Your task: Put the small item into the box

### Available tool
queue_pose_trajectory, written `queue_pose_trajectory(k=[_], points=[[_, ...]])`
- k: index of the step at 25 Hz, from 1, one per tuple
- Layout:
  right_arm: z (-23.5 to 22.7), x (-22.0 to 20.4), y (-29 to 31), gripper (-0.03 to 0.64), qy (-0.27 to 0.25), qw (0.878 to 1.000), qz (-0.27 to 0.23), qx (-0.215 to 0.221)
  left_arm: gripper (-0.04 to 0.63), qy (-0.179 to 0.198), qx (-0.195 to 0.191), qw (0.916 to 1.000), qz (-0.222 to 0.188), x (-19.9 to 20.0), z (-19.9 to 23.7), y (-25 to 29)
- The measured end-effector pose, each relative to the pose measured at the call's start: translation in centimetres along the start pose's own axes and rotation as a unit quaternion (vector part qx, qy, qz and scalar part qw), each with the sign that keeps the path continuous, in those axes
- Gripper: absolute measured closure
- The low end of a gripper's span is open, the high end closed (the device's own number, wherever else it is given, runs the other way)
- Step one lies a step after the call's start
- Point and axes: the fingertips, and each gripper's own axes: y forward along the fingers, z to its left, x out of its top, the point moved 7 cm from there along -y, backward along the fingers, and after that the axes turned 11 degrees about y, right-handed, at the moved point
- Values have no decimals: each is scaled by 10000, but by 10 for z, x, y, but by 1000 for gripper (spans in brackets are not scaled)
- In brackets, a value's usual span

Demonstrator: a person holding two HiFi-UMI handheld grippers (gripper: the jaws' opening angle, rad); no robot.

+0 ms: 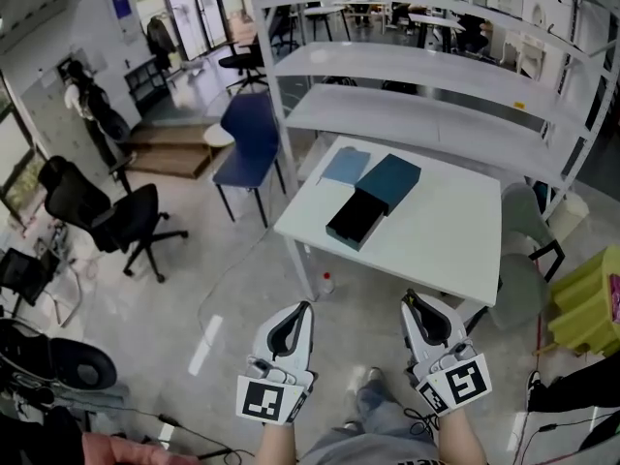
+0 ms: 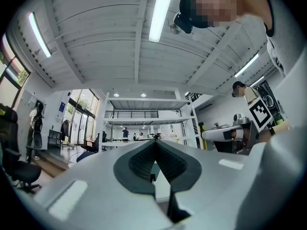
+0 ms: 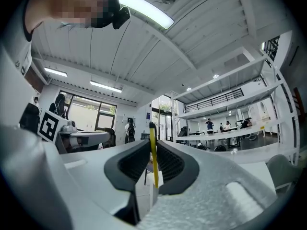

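A white table (image 1: pixel 436 231) stands ahead of me, some way beyond both grippers. On it lie an open black box (image 1: pixel 354 219), a teal lid (image 1: pixel 389 182) touching its far end, and a pale blue sheet (image 1: pixel 345 166). Both grippers hang over the floor, short of the table's front edge. My right gripper (image 1: pixel 408 298) is shut on a thin yellow item (image 3: pixel 154 162), which stands upright between its dark pads (image 3: pixel 170 164). My left gripper (image 1: pixel 306 306) is shut, its tips (image 2: pixel 155 145) meeting with nothing between them.
A white shelving rack (image 1: pixel 426 76) rises behind and over the table. A blue chair (image 1: pixel 250 143) stands at the table's left, a black office chair (image 1: pixel 107 216) further left, a grey chair (image 1: pixel 528 231) and a yellow-green block (image 1: pixel 586 303) at the right. People are far back.
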Motion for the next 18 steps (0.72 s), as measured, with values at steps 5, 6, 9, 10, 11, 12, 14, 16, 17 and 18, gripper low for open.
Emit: queue_pose_trajectory(k=[5,6,9,10,11,12,14,16,17,18], points=[[-30,3,38,568,20,9999,5,118,581,20,123,9999,-19,-9,16,37],[-35,4,46,568,18,9999,12,142,581,22,147,9999,-2,-10,19,45],[-53,7,68,568,10,9998,63,208,581,-1,214,9998,24,-15,27,67],[-58,9,76,568,11,9997,82,236,581,1,244,9997,39,-15,30,74],[-64,10,83,568,15,9996,101,266,581,7,282,9996,60,-16,33,81],[-70,11,89,568,22,9995,121,297,581,17,321,9995,75,-16,36,88],[-82,12,102,568,35,9992,158,362,581,42,392,9992,66,-17,40,103],[-94,11,113,568,44,9989,196,423,580,56,458,9989,40,-19,43,118],[-100,10,119,568,52,9987,217,454,580,63,484,9988,31,-20,44,125],[-105,9,123,568,62,9985,239,486,580,80,500,9987,28,-21,44,131]])
